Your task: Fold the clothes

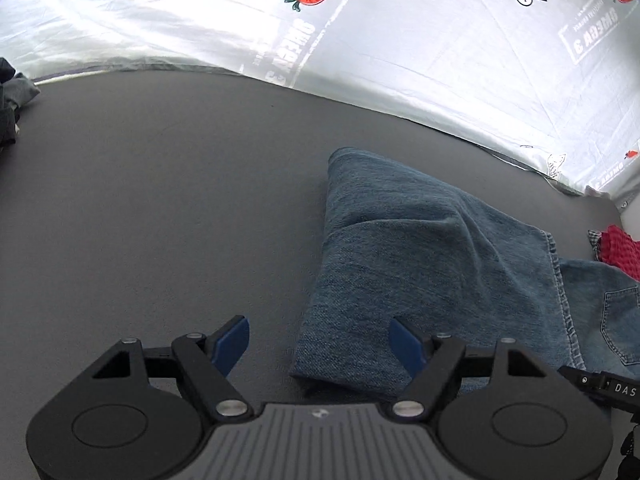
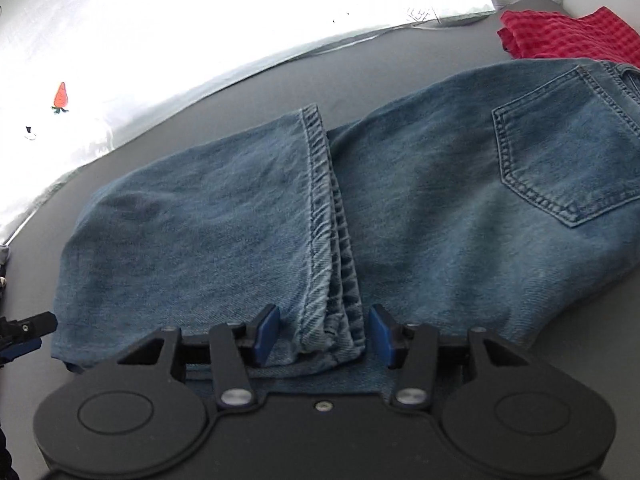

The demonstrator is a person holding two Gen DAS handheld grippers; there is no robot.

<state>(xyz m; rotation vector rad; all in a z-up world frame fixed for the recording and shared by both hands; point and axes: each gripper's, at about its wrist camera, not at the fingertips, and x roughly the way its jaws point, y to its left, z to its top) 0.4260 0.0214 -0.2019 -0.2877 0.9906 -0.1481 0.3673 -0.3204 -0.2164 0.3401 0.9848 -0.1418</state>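
Clearly spread and holding nothing: right gripper [image 2: 325, 334] straddling the hem [image 2: 334, 240] of the jeans [image 2: 440, 208], left gripper [image 1: 320, 346] likewise at the near fold. Risky if pinching only the top hem layer. Likely to drag the fold open.

light: bright, from the far side | glare: white sheet [image 2: 248, 4] blown out in right view | edges: fisheye bending, dark corners | focus: mostly sharp

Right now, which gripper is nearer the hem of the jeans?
Right. The right gripper straddles the hem, fingers open. The left gripper sits open at the folded end, away from it.
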